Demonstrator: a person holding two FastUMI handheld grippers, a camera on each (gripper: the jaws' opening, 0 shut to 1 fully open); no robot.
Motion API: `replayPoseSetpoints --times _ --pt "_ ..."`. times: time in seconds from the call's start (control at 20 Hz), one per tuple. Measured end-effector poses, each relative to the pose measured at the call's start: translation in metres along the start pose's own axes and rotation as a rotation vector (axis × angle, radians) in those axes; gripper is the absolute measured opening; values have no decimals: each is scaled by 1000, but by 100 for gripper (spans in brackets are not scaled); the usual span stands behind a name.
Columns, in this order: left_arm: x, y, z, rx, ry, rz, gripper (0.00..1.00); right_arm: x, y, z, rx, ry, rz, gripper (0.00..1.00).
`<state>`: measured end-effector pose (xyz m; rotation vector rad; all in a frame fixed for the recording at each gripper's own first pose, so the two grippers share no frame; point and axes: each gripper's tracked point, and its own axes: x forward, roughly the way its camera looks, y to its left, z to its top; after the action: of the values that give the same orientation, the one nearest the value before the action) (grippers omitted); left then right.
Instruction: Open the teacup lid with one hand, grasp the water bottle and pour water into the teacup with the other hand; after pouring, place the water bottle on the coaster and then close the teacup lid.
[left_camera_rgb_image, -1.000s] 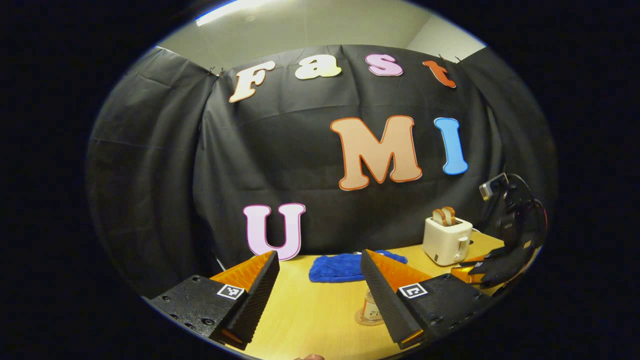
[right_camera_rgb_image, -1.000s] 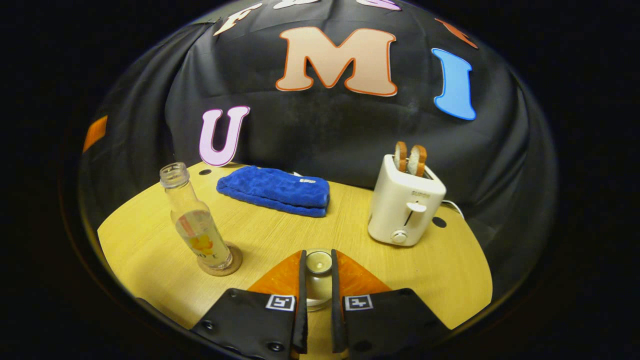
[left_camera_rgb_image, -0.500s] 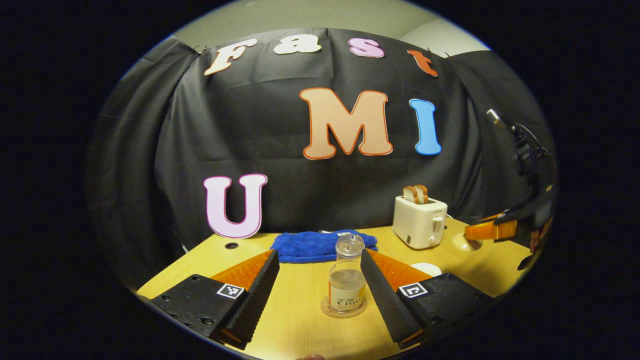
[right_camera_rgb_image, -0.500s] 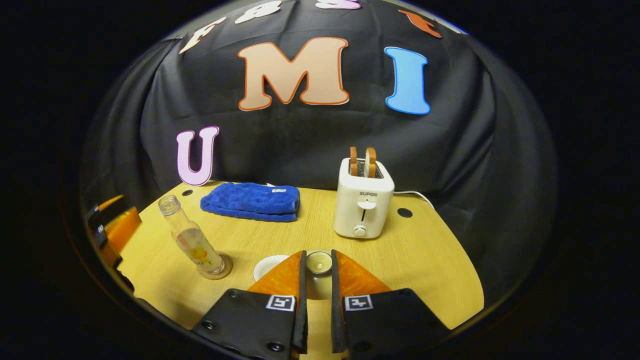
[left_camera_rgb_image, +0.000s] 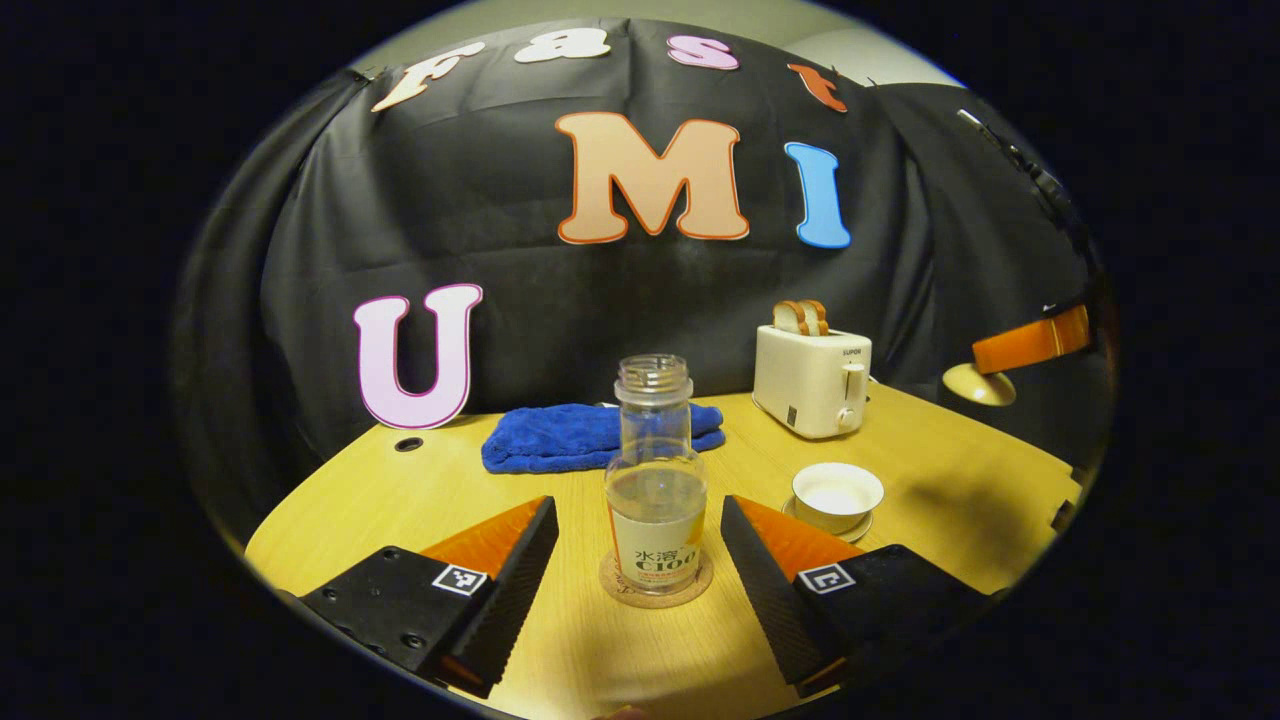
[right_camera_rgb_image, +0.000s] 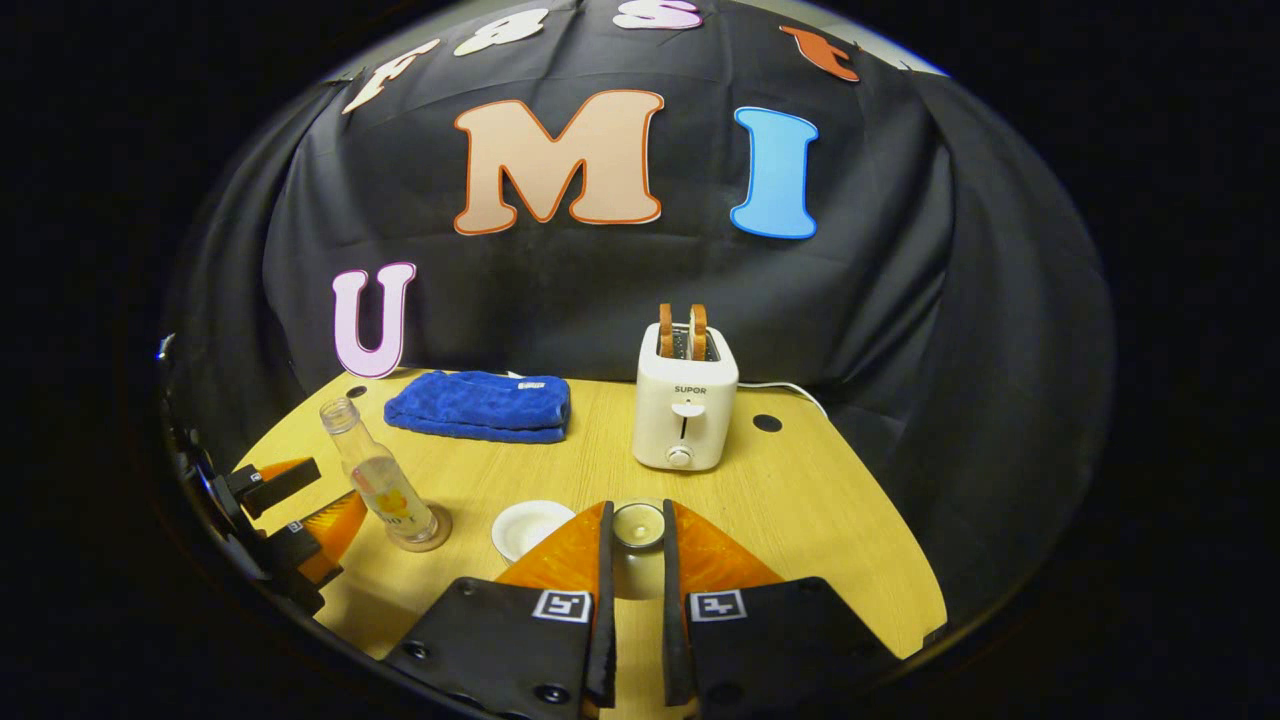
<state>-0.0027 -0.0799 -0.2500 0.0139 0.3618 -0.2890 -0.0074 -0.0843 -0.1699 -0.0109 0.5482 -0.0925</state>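
Note:
An uncapped water bottle (left_camera_rgb_image: 655, 470), partly filled, stands upright on a round coaster (left_camera_rgb_image: 656, 585). My left gripper (left_camera_rgb_image: 638, 510) is open, one finger on each side of the bottle and neither touching it. To the right, the white teacup (left_camera_rgb_image: 838, 492) sits uncovered on its saucer. My right gripper (left_camera_rgb_image: 1030, 342) hovers high at the far right with the lid (left_camera_rgb_image: 980, 385). In the right gripper view, that gripper (right_camera_rgb_image: 637, 510) is shut on the lid's knob (right_camera_rgb_image: 637, 525), above and behind the teacup (right_camera_rgb_image: 530, 525). The bottle (right_camera_rgb_image: 380, 485) and the left gripper (right_camera_rgb_image: 290, 505) are at the left.
A white toaster (left_camera_rgb_image: 812, 380) with two bread slices stands at the back right of the wooden table (left_camera_rgb_image: 900, 440). A folded blue towel (left_camera_rgb_image: 590, 440) lies behind the bottle. Small holes mark the tabletop near the back edge.
The left gripper has drawn back from the bottle, staying open, so the whole bottle now shows. The right gripper has carried the lid up and away from the teacup.

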Motion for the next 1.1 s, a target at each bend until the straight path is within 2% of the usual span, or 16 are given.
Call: replayPoseSetpoints --times 0.45,0.9,1.1 --pt "37 -10 -43 35 117 -43 97 -20 -16 -7 -9 7 -51 22" --pt "52 -12 -58 53 151 -55 97 -26 -27 -11 -7 19 -69 22" --pt "53 -7 -58 83 159 -52 82 -20 -26 -16 -8 29 -55 22"
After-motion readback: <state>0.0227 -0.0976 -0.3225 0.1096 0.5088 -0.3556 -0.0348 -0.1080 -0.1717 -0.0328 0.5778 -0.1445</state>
